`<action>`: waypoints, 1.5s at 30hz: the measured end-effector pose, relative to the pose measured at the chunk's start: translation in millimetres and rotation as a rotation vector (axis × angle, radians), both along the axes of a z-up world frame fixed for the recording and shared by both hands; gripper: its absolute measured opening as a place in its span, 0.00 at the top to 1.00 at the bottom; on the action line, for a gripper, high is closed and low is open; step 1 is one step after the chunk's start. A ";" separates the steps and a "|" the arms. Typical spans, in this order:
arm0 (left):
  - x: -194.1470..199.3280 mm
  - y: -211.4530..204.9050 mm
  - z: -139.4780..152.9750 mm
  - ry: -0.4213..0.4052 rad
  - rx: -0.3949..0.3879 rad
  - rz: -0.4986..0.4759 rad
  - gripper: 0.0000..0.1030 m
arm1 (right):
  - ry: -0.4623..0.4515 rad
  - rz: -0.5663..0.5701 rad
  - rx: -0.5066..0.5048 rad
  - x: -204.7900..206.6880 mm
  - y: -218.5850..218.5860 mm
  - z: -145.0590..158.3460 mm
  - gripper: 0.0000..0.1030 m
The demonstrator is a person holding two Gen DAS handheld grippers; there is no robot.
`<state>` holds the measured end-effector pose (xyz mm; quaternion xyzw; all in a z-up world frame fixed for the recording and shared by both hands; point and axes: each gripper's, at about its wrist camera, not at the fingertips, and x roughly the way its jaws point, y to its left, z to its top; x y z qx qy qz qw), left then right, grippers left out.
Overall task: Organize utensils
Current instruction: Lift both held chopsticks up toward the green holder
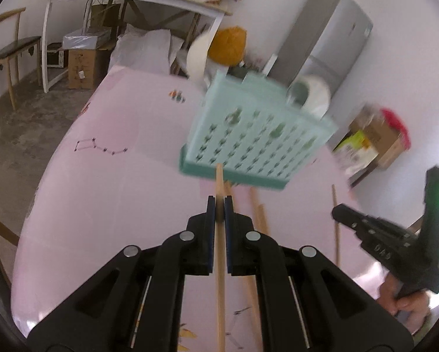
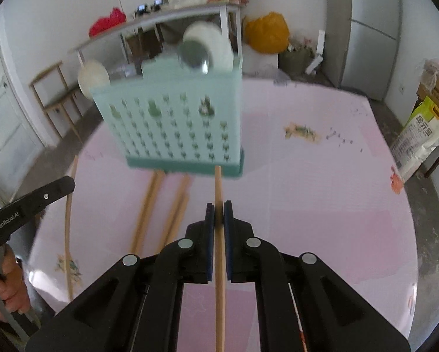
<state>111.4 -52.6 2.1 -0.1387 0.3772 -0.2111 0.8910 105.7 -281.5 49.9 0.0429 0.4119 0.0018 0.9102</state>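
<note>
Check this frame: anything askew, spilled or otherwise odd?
Yes. Loose chopsticks lie scattered at mixed angles on the pink table in front of the teal holder, not in it. Each gripper, left and right, has its jaws closed on one chopstick. Nothing looks spilled or damaged.

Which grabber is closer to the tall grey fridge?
Right. The right gripper, holding a wooden chopstick, has the tall grey fridge off to its right. The left gripper, holding its own wooden chopstick, sits farther left, away from it.

Wooden chopsticks (image 2: 172, 214) lie before the upright perforated teal holder (image 2: 172, 129).
</note>
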 end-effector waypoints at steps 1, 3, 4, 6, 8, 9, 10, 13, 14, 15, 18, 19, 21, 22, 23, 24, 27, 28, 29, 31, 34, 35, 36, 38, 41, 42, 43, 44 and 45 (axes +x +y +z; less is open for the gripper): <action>-1.8 0.4 7.4 -0.016 -0.017 0.000 0.96 | -0.022 0.000 0.004 -2.4 -1.0 6.1 0.94; -4.8 1.4 19.3 -0.048 -0.033 0.002 0.96 | -0.051 -0.001 0.019 -6.5 -3.9 14.9 0.94; -7.8 2.8 28.4 -0.075 -0.045 0.002 0.96 | -0.063 -0.003 0.026 -8.6 -4.9 18.4 0.94; -13.2 5.4 41.1 -0.112 -0.059 0.004 0.96 | -0.097 -0.003 0.041 -13.8 -7.2 28.0 0.94; -17.9 10.8 53.8 -0.143 -0.077 0.006 0.96 | -0.132 -0.005 0.052 -19.3 -9.1 38.0 0.94; -19.7 14.7 59.0 -0.158 -0.087 0.005 0.96 | -0.150 -0.005 0.057 -22.2 -10.3 42.8 0.94; -21.4 18.2 64.6 -0.175 -0.098 0.008 0.96 | -0.159 -0.007 0.059 -23.7 -10.9 44.7 0.94; -23.8 29.0 80.5 -0.211 -0.133 0.014 0.96 | -0.205 -0.011 0.065 -33.5 -13.2 57.2 0.94; -24.1 33.1 85.2 -0.225 -0.143 0.016 0.96 | -0.224 -0.013 0.071 -37.3 -14.7 61.7 0.94; -24.3 35.9 91.1 -0.242 -0.149 0.017 0.96 | -0.238 -0.013 0.076 -39.9 -15.9 65.3 0.94; -23.3 44.1 110.5 -0.291 -0.171 0.023 0.96 | -0.272 -0.010 0.091 -43.5 -21.7 73.0 0.94; -22.2 46.1 117.0 -0.306 -0.180 0.025 0.96 | -0.281 -0.008 0.096 -44.8 -23.1 75.1 0.94; -21.0 48.7 128.6 -0.333 -0.195 0.029 0.96 | -0.297 -0.003 0.109 -44.8 -26.1 78.6 0.94; -19.1 50.5 138.0 -0.358 -0.210 0.031 0.96 | -0.302 -0.002 0.112 -44.9 -26.2 80.8 0.94; -18.2 51.3 144.3 -0.375 -0.217 0.033 0.96 | -0.312 0.001 0.118 -45.5 -28.0 83.8 0.94; -16.9 52.1 152.3 -0.398 -0.223 0.037 0.96 | -0.320 0.005 0.123 -45.1 -29.3 86.0 0.94; -10.0 50.9 175.4 -0.451 -0.239 0.046 0.96 | -0.343 0.017 0.131 -43.2 -31.3 91.1 0.94; -7.2 49.9 181.2 -0.464 -0.248 0.046 0.96 | -0.351 0.020 0.134 -42.9 -32.8 93.2 0.94; -4.1 48.4 188.0 -0.482 -0.260 0.048 0.96 | -0.356 0.022 0.135 -43.1 -32.6 93.5 0.94; 3.4 42.0 198.6 -0.520 -0.265 0.059 0.96 | -0.364 0.025 0.141 -41.5 -35.7 96.1 0.94; 19.7 30.9 205.4 -0.540 -0.273 0.072 0.96 | -0.375 0.027 0.150 -39.9 -39.7 99.2 0.94; 23.8 28.2 206.9 -0.546 -0.274 0.077 0.96 | -0.381 0.027 0.154 -39.9 -41.6 100.3 0.94; 28.5 23.6 208.0 -0.558 -0.269 0.081 0.96 | -0.387 0.028 0.156 -40.3 -43.5 102.3 0.94; 39.6 13.1 208.9 -0.584 -0.253 0.094 0.96 | -0.398 0.027 0.153 -41.7 -45.7 105.2 0.94; 55.8 -1.6 203.7 -0.600 -0.220 0.104 0.96 | -0.413 0.029 0.156 -42.2 -50.9 110.4 0.94; 62.1 -6.8 199.5 -0.603 -0.211 0.110 0.96 | -0.418 0.029 0.157 -42.0 -52.9 112.1 0.94; 66.6 -10.4 195.6 -0.599 -0.207 0.109 0.96 | -0.421 0.030 0.158 -41.4 -54.3 113.1 0.94; 73.6 -15.3 189.1 -0.590 -0.197 0.107 0.96 | -0.424 0.031 0.159 -41.0 -55.9 114.6 0.94; 79.8 -19.4 182.2 -0.583 -0.188 0.108 0.96 | -0.428 0.031 0.161 -40.5 -57.2 115.7 0.94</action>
